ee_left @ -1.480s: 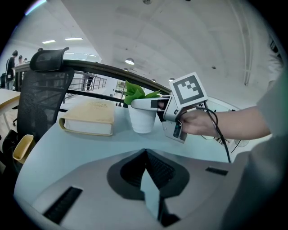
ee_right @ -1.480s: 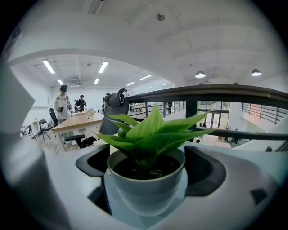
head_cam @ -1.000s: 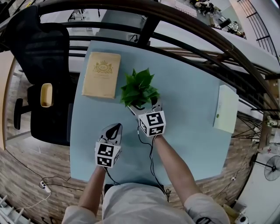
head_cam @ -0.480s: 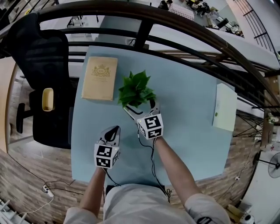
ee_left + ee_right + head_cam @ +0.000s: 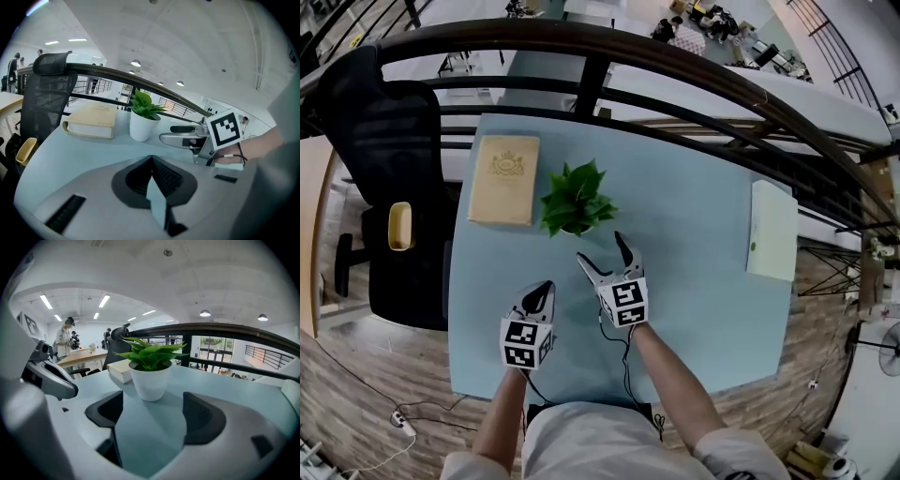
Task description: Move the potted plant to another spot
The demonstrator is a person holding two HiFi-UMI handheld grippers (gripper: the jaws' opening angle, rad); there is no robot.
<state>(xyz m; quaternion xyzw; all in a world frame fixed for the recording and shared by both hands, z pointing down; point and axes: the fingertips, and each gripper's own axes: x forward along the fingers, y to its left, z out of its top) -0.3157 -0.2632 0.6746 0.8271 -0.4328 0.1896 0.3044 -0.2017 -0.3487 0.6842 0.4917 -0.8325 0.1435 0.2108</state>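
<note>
Potted plant [image 5: 574, 200] is seen upright on the blue desk [image 5: 703, 281], just beside a tan book [image 5: 502, 178] lying to its left. Right gripper [image 5: 602, 248] is held near the pot without touching it. Its fingers [image 5: 201, 420] are spread wide, have just been closing a little, and nothing is caught between them. Left gripper [image 5: 547, 287] is held nearer the person, apart from the plant, with its fingers [image 5: 168, 178] pressed together and empty. White box [image 5: 772, 231] is noted at the desk's right edge.

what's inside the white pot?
A leafy green plant rises from the pot. Its leaves cover the pot's mouth, so soil and stems can't be seen.
</note>
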